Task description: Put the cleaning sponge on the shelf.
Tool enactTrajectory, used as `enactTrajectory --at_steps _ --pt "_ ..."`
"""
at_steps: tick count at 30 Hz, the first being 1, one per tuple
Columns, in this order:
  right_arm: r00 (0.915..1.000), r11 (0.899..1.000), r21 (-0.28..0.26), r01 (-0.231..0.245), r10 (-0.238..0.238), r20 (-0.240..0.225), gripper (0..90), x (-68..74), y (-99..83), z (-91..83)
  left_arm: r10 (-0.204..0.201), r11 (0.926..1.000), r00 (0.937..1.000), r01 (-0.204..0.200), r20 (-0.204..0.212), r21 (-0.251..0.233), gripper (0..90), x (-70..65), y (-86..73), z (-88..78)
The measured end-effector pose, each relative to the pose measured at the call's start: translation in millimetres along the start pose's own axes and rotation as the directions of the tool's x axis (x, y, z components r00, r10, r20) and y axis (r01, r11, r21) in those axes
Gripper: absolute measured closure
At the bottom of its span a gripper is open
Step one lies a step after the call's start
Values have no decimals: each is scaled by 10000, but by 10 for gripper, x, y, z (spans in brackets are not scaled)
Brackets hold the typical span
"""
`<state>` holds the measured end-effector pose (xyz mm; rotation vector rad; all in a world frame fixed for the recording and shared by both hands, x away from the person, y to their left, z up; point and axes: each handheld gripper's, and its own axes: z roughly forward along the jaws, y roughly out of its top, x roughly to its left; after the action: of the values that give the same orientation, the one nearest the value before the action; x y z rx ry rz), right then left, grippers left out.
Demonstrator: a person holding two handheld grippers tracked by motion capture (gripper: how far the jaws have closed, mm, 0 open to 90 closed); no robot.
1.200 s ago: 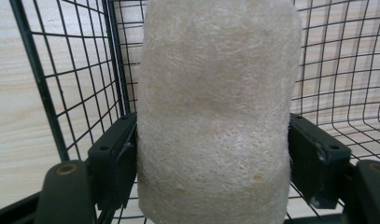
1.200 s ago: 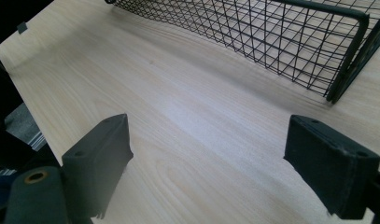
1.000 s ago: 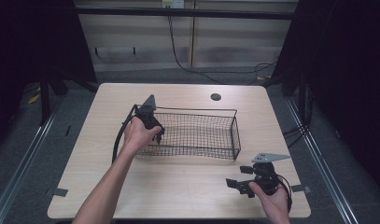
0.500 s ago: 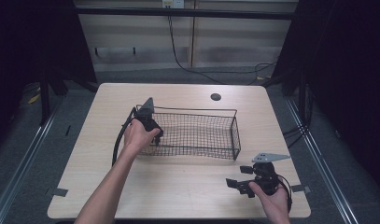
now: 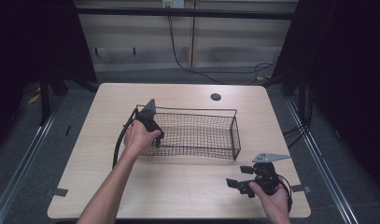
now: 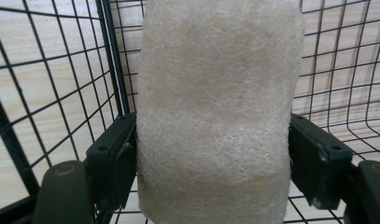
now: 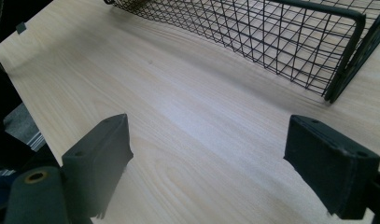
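A: Item one, left gripper (image 6: 211, 154)?
B: At the left end of the wire basket (image 5: 197, 135), jaws clamped on a pale fibrous loofah (image 6: 215, 112), one pad on each side. Mesh and table show behind it.

A: Item two, right gripper (image 7: 211, 158)?
B: Near the table's (image 5: 178, 186) front right corner, held low over bare wood, jaws spread wide, nothing between them. Basket's corner lies beyond it, well apart.

A: Other entries?
B: Dark round hole (image 5: 215, 97) near the far edge.
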<state>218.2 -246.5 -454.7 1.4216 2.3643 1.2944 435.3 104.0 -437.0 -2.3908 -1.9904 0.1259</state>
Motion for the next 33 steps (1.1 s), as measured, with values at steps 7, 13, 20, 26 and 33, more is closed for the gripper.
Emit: enactTrajectory --at_steps 7,13,20,26,33 --pt "10000 10000 2 -3 3 -8 139 -2 0 -1 3 9999 9998 0 188 -169 242 16 4 -5" --pt "10000 10000 -12 -6 6 -10 139 0 0 -3 77 9996 9999 -74 108 -266 233 14 -2 -11" --pt "10000 10000 -11 -15 15 -13 139 -1 1 0 206 9991 9995 -197 237 -384 205 25 -10 -30" --pt "10000 10000 -16 -18 18 -11 139 -1 1 -3 298 9986 9992 -287 249 -438 193 40 -19 -66" --pt "10000 10000 -15 -8 8 -19 139 0 2 -3 302 9976 9983 -271 495 -631 186 50 -42 -115"
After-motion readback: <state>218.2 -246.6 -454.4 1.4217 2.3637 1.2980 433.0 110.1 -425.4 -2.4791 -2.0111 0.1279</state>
